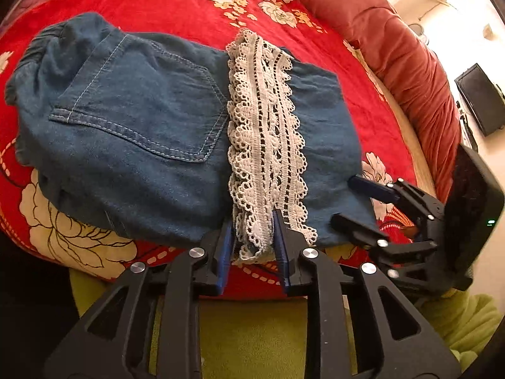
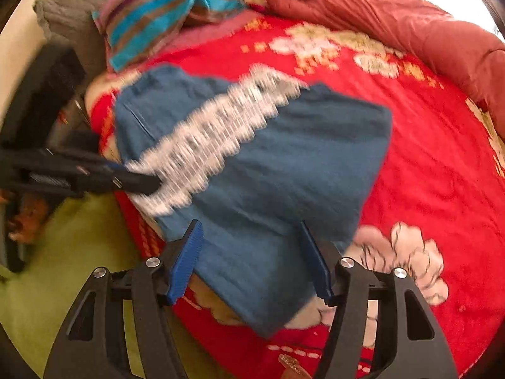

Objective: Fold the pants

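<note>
Blue denim pants (image 1: pixel 135 132) lie folded on the red floral bedspread (image 1: pixel 195 9), back pocket up, with a white lace trim (image 1: pixel 265 139) across them. My left gripper (image 1: pixel 254 237) sits at the near edge with its blue pads on either side of the lace end, narrowly apart. My right gripper (image 2: pixel 252 259) is open, its pads straddling the folded edge of the pants (image 2: pixel 268 170) without closing. It also shows in the left wrist view (image 1: pixel 353 202), open at the pants' right edge. The right wrist view is motion-blurred.
A rolled rust-red quilt (image 1: pixel 394 41) runs along the far side of the bed. A striped cloth (image 2: pixel 170 9) and a grey pillow (image 2: pixel 66 15) lie at the head. Green flooring (image 1: pixel 252 331) is below the bed edge. A dark monitor (image 1: pixel 479 98) stands at right.
</note>
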Available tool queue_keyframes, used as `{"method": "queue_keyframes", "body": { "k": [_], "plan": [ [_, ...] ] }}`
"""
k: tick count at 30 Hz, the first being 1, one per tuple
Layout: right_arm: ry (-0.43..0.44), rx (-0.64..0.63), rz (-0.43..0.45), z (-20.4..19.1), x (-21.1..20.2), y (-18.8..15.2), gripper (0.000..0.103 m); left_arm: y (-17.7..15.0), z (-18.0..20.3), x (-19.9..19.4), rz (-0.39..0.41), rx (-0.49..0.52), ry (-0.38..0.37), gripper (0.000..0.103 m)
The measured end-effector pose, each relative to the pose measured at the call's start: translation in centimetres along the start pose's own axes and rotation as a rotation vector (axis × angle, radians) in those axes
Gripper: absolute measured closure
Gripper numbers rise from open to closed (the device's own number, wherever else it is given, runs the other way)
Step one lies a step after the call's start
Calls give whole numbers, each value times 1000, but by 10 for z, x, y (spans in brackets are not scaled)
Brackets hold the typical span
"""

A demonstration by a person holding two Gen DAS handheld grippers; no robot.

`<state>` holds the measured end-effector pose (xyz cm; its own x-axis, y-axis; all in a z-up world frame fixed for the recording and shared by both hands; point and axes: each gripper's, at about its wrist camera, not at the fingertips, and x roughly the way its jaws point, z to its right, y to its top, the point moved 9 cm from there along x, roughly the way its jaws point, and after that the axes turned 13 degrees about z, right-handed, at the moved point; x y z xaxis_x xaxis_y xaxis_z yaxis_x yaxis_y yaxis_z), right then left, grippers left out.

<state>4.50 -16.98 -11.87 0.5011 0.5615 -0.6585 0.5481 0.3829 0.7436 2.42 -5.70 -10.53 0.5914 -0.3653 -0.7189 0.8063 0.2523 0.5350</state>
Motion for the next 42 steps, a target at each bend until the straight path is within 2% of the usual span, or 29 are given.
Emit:
{"method": "queue_keyframes", "body": {
  "k": [8,16,24,26,28,33,34,35,36,42],
  "plan": [
    [-6,20,8,5,-2,-8,41,1,2,0,10,12,5,82],
    [8,50,22,7,-9,-3,41,4,0,-8,36,24,26,73],
    [1,91,61,16,-22,3,41,7,3,-17,65,55,46,59],
    [-7,100,75,19,-25,6,30,11,5,-22,85,76,56,58],
    [-8,109,83,21,-28,8,29,14,7,-27,103,91,68,56],
    [-23,117,103,25,-36,13,29,19,10,-37,144,119,94,39],
    [-28,117,106,26,-37,14,28,20,10,-38,151,122,98,37],
    [-36,117,114,28,-39,16,19,21,9,-41,160,123,106,31],
    [-42,118,122,29,-41,18,17,21,9,-42,165,123,111,29],
    [-67,120,157,35,-51,32,12,31,-1,-54,213,112,153,20]
  ]
}}
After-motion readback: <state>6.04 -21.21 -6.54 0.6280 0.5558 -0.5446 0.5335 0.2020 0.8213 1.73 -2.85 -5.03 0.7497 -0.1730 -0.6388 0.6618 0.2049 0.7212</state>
